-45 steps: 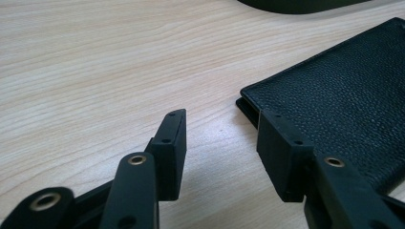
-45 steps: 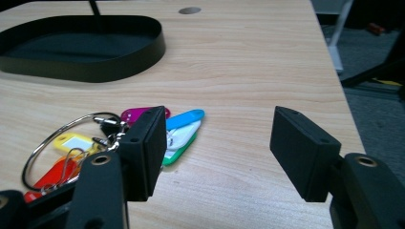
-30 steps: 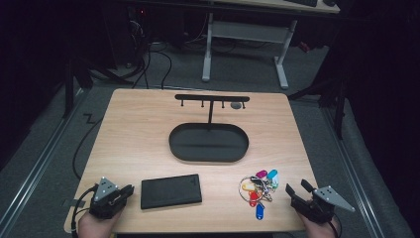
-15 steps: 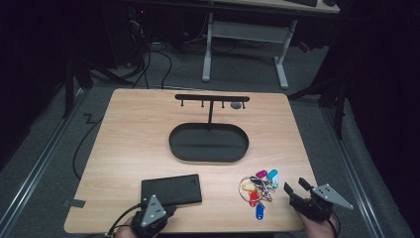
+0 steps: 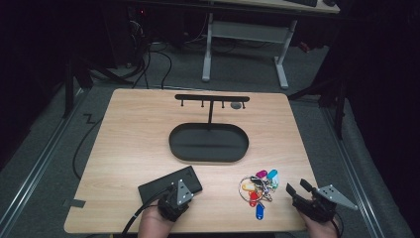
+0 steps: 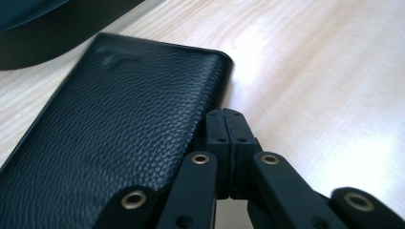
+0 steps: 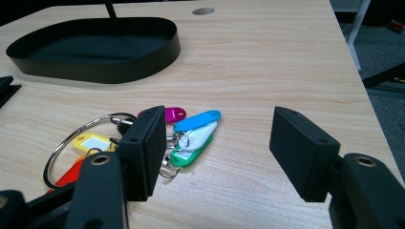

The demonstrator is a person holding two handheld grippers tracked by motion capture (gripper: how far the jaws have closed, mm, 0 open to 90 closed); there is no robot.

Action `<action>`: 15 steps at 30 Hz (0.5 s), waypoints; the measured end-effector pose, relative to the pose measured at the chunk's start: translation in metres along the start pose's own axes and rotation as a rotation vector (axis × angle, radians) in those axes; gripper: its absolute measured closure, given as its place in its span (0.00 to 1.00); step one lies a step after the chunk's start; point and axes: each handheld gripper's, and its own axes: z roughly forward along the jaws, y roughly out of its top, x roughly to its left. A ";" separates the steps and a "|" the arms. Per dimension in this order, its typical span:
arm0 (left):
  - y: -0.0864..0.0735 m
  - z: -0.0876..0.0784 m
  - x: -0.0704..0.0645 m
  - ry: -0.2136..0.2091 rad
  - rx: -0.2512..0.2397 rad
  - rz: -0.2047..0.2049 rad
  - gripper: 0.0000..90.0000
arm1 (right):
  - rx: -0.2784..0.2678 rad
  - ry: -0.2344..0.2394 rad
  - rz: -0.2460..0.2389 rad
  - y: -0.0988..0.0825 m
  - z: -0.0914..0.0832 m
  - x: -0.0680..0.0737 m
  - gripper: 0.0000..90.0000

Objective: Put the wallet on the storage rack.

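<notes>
Left tool [image 6: 224, 125] clenched empty, nudging wallet [image 6: 114, 143] edge ahead; right tool [image 7: 215, 152] released, waiting beside keys [image 7: 143, 138]. Next: opening, gripping wallet.

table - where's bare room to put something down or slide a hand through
Free: the table's left side beside the oval tray, and the right strip past the tray. Crowded: the near edge, with the wallet at the left gripper and the key bunch.

Black wallet [image 6: 110, 143] w/ pebbled leather grain, matt (table [image 5: 133, 139] pale wood, smooth), key tags [image 7: 196, 121] glossy plastic.
</notes>
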 end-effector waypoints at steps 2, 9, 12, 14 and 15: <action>0.004 0.004 0.002 0.017 0.013 0.005 1.00 | 0.001 0.005 0.002 0.000 0.001 0.000 0.42; 0.008 0.005 0.013 0.000 -0.022 -0.052 1.00 | 0.006 0.008 0.000 0.000 0.002 0.003 0.42; 0.002 -0.011 0.019 -0.015 -0.088 -0.060 1.00 | 0.007 0.006 -0.003 0.000 0.003 0.004 0.42; -0.001 -0.017 0.022 -0.014 -0.105 -0.065 1.00 | 0.009 0.005 -0.002 0.000 0.003 0.004 0.42; -0.005 -0.023 0.025 -0.010 -0.117 -0.072 1.00 | 0.008 0.005 -0.005 0.000 0.002 0.004 0.42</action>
